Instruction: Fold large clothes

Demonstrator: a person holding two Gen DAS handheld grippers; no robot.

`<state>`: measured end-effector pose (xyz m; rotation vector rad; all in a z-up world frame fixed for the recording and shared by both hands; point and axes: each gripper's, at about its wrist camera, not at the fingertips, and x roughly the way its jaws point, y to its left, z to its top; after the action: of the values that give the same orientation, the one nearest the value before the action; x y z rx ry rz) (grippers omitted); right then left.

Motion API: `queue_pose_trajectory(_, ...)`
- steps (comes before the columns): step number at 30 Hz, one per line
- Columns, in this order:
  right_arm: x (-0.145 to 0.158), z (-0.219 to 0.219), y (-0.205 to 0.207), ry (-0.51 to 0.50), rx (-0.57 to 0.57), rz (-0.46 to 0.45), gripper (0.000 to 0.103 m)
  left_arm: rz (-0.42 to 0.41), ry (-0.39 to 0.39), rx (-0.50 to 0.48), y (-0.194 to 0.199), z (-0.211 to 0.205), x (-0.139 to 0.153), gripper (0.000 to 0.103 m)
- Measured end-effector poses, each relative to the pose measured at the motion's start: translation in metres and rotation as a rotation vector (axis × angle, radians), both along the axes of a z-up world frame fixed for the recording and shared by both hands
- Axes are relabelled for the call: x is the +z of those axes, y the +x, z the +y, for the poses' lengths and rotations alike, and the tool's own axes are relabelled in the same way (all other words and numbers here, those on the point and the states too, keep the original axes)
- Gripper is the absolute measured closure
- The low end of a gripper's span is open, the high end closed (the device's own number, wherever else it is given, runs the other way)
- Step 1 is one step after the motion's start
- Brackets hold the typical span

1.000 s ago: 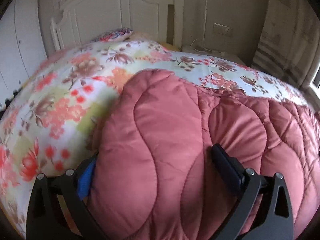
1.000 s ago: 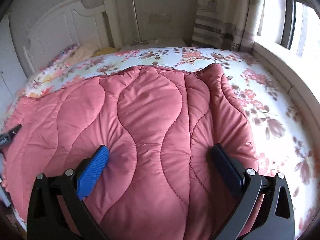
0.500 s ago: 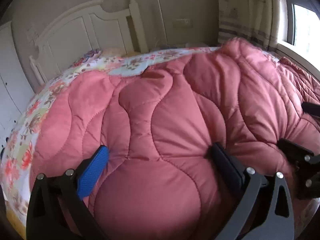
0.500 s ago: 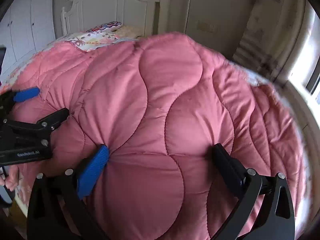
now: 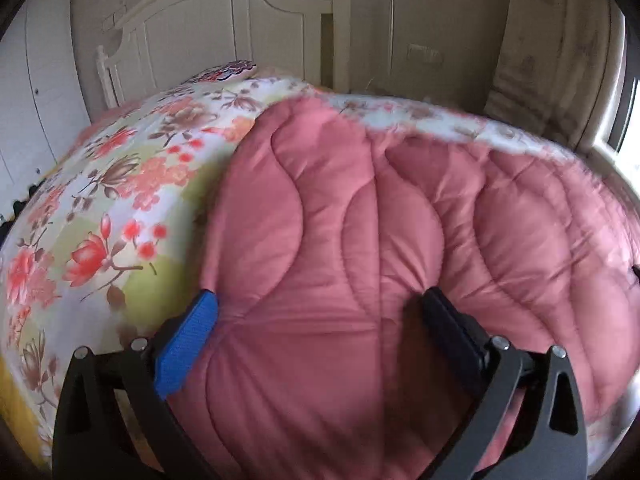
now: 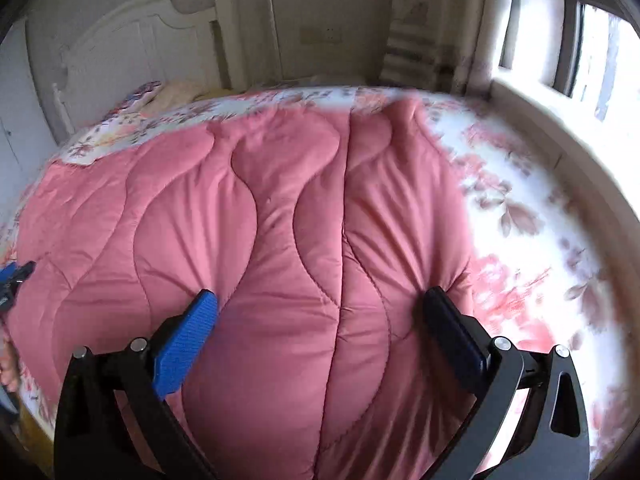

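Note:
A large pink quilted garment lies spread on a bed with a floral cover. My left gripper has its jaws wide apart with a thick bunch of the pink fabric bulging between the pads at the garment's left near corner. My right gripper likewise has its jaws wide apart around a bunch of the pink garment at its right near side. The left gripper's tip shows at the far left edge of the right wrist view.
A white headboard stands at the far end of the bed, with a pillow below it. White wardrobe doors are on the left. A window sill and curtain run along the right side.
Both grippers swung apart again: half a second ago they were close together with the garment bunched between them; now the garment lies spread wider and each gripper is back at its own side.

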<state>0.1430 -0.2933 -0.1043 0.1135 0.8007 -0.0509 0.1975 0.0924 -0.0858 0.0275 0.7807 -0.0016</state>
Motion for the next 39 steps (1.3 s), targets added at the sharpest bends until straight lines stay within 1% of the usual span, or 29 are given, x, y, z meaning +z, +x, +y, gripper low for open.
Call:
queue_pose_trajectory(2,0.006,0.008,-0.002,-0.057,-0.032,0.006,0.005,-0.005,0.015,0.026,-0.003,-0.002,0.001,0.002)
queue_pose_trajectory(3,0.013,0.015,-0.005,-0.087,-0.041,-0.003,0.005,-0.010,0.029,0.038,-0.006,-0.007,0.006,0.003)
queue_pose_trajectory(4,0.020,0.024,-0.010,-0.096,-0.023,-0.034,0.005,-0.023,0.030,0.038,-0.012,-0.010,0.011,0.003)
queue_pose_trajectory(6,0.032,0.042,-0.021,-0.089,0.045,-0.092,0.005,-0.097,0.008,-0.002,-0.032,-0.021,0.028,0.003)
queue_pose_trajectory(7,0.037,0.058,-0.029,-0.089,0.105,-0.123,0.005,-0.116,-0.004,-0.033,-0.040,-0.028,0.033,0.003)
queue_pose_trajectory(9,0.040,0.091,-0.037,-0.103,0.228,-0.149,0.005,-0.141,-0.017,-0.099,-0.052,-0.048,0.040,0.002)
queue_pose_trajectory(10,0.038,0.102,-0.038,-0.111,0.268,-0.147,0.005,-0.139,-0.012,-0.140,-0.056,-0.059,0.039,0.002)
queue_pose_trajectory(11,0.030,0.116,-0.036,-0.135,0.313,-0.124,0.005,-0.126,0.002,-0.178,-0.056,-0.070,0.036,0.002)
queue_pose_trajectory(12,0.017,0.128,-0.030,-0.185,0.328,-0.072,0.005,-0.096,0.041,-0.213,-0.054,-0.084,0.025,0.002)
queue_pose_trajectory(13,0.008,0.135,-0.024,-0.221,0.324,-0.036,0.004,-0.051,0.093,-0.209,-0.050,-0.092,0.012,0.002)
queue_pose_trajectory(14,0.000,0.135,-0.021,-0.226,0.323,-0.036,0.004,-0.025,0.120,-0.203,-0.048,-0.098,0.002,0.002)
queue_pose_trajectory(15,-0.001,0.129,-0.019,-0.186,0.321,-0.049,0.004,-0.040,0.120,-0.206,-0.048,-0.098,-0.005,0.002)
queue_pose_trajectory(16,0.000,0.124,-0.018,-0.159,0.325,-0.037,0.004,-0.046,0.103,-0.210,-0.049,-0.095,-0.007,0.002)
queue_pose_trajectory(18,0.006,0.118,-0.018,-0.165,0.326,-0.019,0.005,-0.021,0.068,-0.226,-0.046,-0.089,-0.004,0.002)
queue_pose_trajectory(19,0.011,0.113,-0.019,-0.168,0.313,-0.019,0.005,-0.017,0.066,-0.230,-0.044,-0.087,-0.004,0.002)
queue_pose_trajectory(20,0.016,0.107,-0.022,-0.168,0.292,-0.027,0.005,-0.016,0.063,-0.232,-0.045,-0.087,-0.004,0.002)
queue_pose_trajectory(21,0.022,0.093,-0.024,-0.158,0.244,-0.041,0.005,-0.017,0.058,-0.231,-0.045,-0.086,-0.004,0.002)
queue_pose_trajectory(22,0.022,0.083,-0.025,-0.142,0.217,-0.046,0.005,-0.023,0.056,-0.229,-0.047,-0.086,-0.005,0.002)
queue_pose_trajectory(23,0.022,0.065,-0.024,-0.118,0.168,-0.044,0.005,-0.026,0.059,-0.228,-0.047,-0.086,-0.006,0.002)
queue_pose_trajectory(24,0.018,0.048,-0.020,-0.119,0.110,-0.027,0.005,-0.028,0.060,-0.227,-0.046,-0.086,-0.007,0.002)
queue_pose_trajectory(25,0.012,0.039,-0.020,-0.128,0.076,-0.010,0.004,-0.027,0.059,-0.227,-0.044,-0.085,-0.007,0.002)
queue_pose_trajectory(28,-0.004,0.019,-0.021,-0.061,0.092,0.004,0.004,-0.026,0.054,-0.228,-0.045,-0.085,-0.007,0.002)
queue_pose_trajectory(30,0.001,0.026,-0.023,-0.102,0.061,0.015,0.005,-0.029,0.058,-0.226,-0.044,-0.085,-0.008,0.002)
queue_pose_trajectory(31,0.008,0.035,-0.025,-0.143,0.041,0.011,0.005,-0.028,0.058,-0.225,-0.043,-0.085,-0.008,0.002)
queue_pose_trajectory(32,0.013,0.041,-0.028,-0.159,0.051,-0.011,0.005,-0.027,0.057,-0.225,-0.043,-0.084,-0.008,0.002)
queue_pose_trajectory(35,0.028,0.070,-0.041,-0.148,0.147,-0.105,0.005,-0.028,0.055,-0.226,-0.044,-0.085,-0.008,0.002)
queue_pose_trajectory(37,0.025,0.095,-0.046,-0.169,0.237,-0.123,0.005,-0.030,0.055,-0.225,-0.044,-0.084,-0.008,0.002)
queue_pose_trajectory(38,0.014,0.108,-0.043,-0.214,0.275,-0.082,0.005,-0.030,0.054,-0.226,-0.044,-0.084,-0.008,0.002)
queue_pose_trajectory(39,-0.004,0.119,-0.036,-0.268,0.293,-0.008,0.004,-0.030,0.054,-0.226,-0.044,-0.084,-0.008,0.002)
